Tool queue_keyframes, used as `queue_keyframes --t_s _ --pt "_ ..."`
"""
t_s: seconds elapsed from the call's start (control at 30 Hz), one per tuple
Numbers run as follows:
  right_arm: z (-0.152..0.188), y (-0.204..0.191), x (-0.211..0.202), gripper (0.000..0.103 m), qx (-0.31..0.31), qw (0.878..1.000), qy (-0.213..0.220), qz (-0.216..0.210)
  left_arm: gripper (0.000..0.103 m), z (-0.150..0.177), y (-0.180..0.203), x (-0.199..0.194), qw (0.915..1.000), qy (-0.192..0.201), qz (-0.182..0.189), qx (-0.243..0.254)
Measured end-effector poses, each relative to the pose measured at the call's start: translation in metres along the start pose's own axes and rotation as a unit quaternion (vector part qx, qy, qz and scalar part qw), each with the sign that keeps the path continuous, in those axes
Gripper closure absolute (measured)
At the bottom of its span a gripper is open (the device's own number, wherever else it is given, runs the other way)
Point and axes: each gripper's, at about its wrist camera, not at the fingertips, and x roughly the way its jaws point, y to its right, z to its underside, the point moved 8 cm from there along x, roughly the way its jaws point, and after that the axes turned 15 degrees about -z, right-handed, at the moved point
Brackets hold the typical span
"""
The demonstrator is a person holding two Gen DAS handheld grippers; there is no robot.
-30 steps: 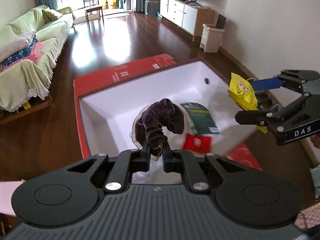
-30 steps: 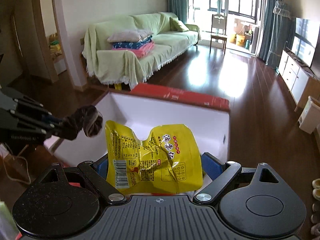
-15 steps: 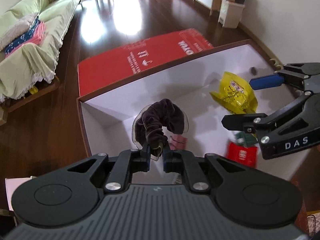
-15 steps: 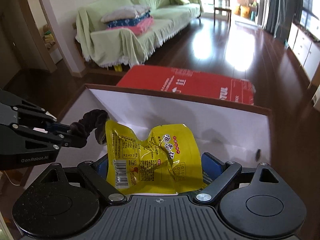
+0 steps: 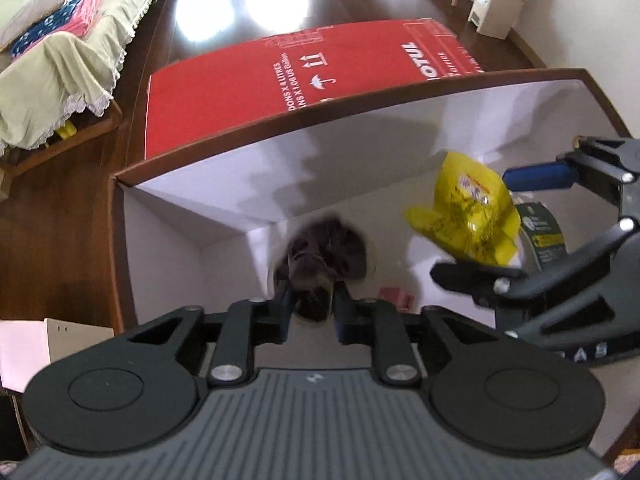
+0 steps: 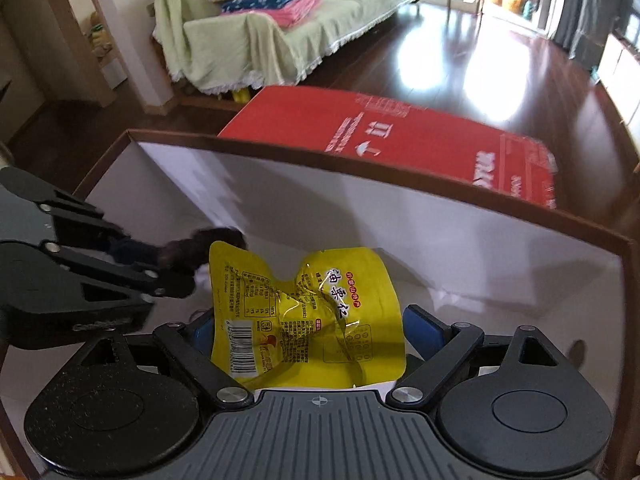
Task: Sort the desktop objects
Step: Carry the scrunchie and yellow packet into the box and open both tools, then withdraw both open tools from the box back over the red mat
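We have both tools down inside the white-walled box (image 5: 224, 208), and the main risk we see is the two loads fouling each other. The left gripper (image 5: 312, 308) is clamped on the dark scrunchie (image 5: 326, 252) at the centre of its frame, while the right gripper (image 6: 304, 332) has its blue pads pressed on the yellow snack packet (image 6: 304, 304), which hangs at the right of the left view, just beside the scrunchie. If both let go here, the packet could land on the scrunchie, or a finger could knock the box wall. The scrunchie is smeared by motion, so we cannot judge how firm the pinch is. The green packet (image 5: 546, 236) and the red item (image 5: 394, 295) on the box floor are mostly hidden behind the tools.
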Motion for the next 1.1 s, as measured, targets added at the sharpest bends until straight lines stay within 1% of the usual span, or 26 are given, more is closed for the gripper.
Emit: queue_keyframes --t_s 0.13,0.2,0.3,0.37,0.47,0.6,0.73,0.93,1.1 --pt "0.004 0.004 -0.002 0.008 0.003 1.0 -0.004 0.005 0.075 0.001 -0.001 0.003 1.0 -0.003 -0.003 -0.002" --pt "0.007 0.007 -0.008 0.003 0.005 1.0 -0.003 0.008 0.074 0.002 -0.003 0.003 1.0 -0.002 -0.002 -0.002" --pt "0.009 0.011 -0.016 0.003 0.005 1.0 0.0 0.014 0.072 0.004 -0.004 0.001 1.0 -0.001 0.003 -0.005" --pt "0.01 0.012 -0.021 0.003 0.006 1.0 0.001 0.017 0.067 0.004 -0.003 -0.003 1.0 0.001 0.006 -0.006" --pt "0.01 0.009 -0.026 0.003 0.007 1.0 -0.007 0.018 0.067 0.008 -0.003 -0.009 1.0 -0.001 0.008 -0.005" --pt "0.019 0.009 -0.034 0.003 0.01 0.999 -0.03 0.025 0.066 0.016 -0.001 -0.015 0.9999 -0.013 0.01 0.004" --pt "0.027 0.012 -0.045 0.003 0.024 0.999 -0.04 0.028 0.061 0.021 0.002 -0.02 0.9996 -0.023 0.012 0.008" --pt "0.032 0.006 -0.044 0.003 0.038 0.998 -0.043 0.022 0.055 0.026 0.007 -0.029 0.9996 -0.024 0.007 0.012" --pt "0.039 -0.004 -0.049 0.003 0.041 0.998 -0.041 0.013 0.052 0.028 0.009 -0.04 0.9997 -0.015 0.002 0.017"
